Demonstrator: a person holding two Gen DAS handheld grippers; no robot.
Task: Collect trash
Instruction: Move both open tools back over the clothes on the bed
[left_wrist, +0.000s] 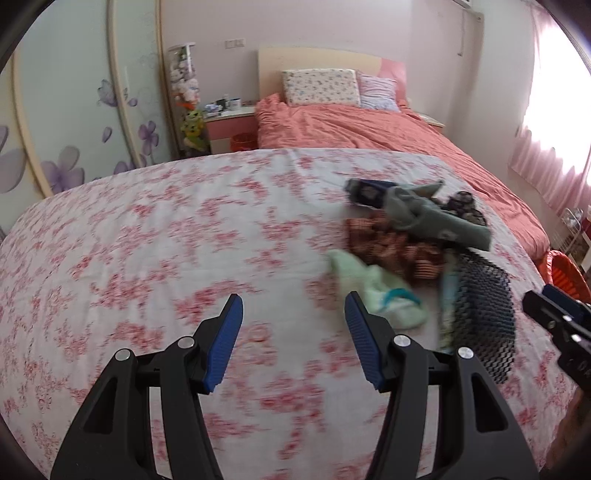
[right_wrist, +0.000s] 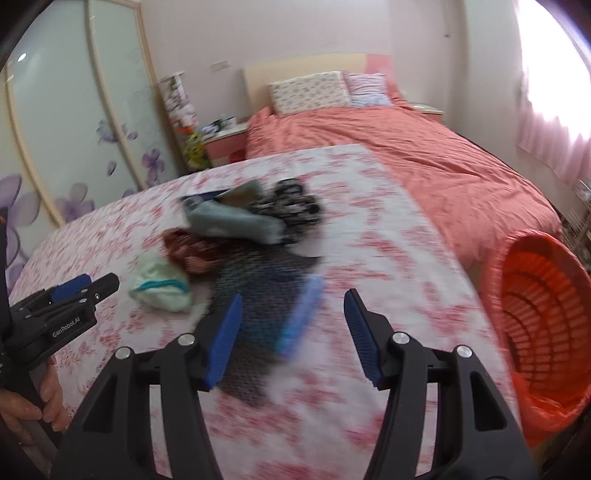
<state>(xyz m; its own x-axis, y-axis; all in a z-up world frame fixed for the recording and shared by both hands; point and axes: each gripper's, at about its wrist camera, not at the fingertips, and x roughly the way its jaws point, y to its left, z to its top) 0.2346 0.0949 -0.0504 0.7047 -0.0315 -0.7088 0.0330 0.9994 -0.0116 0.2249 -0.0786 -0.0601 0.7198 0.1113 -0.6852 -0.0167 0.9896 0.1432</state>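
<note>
While both the left gripper (left_wrist: 293, 341) and right gripper (right_wrist: 293, 339) hover open and empty, steer them squarely over the far-right scrap pile (left_wrist: 424, 236) before pinching, orange basket (right_wrist: 535, 332) waiting right.

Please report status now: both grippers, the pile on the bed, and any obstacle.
Left gripper open, empty. Right gripper open, empty. Pile of small items untouched on floral sheet; orange basket at bedside. Nothing blocking.

Ahead of the claw stands a bed (left_wrist: 351, 125) with a coral duvet. A flowered wardrobe (left_wrist: 74, 110) stands to its left. Bright pink curtains (left_wrist: 546, 155) hang to its right.
</note>
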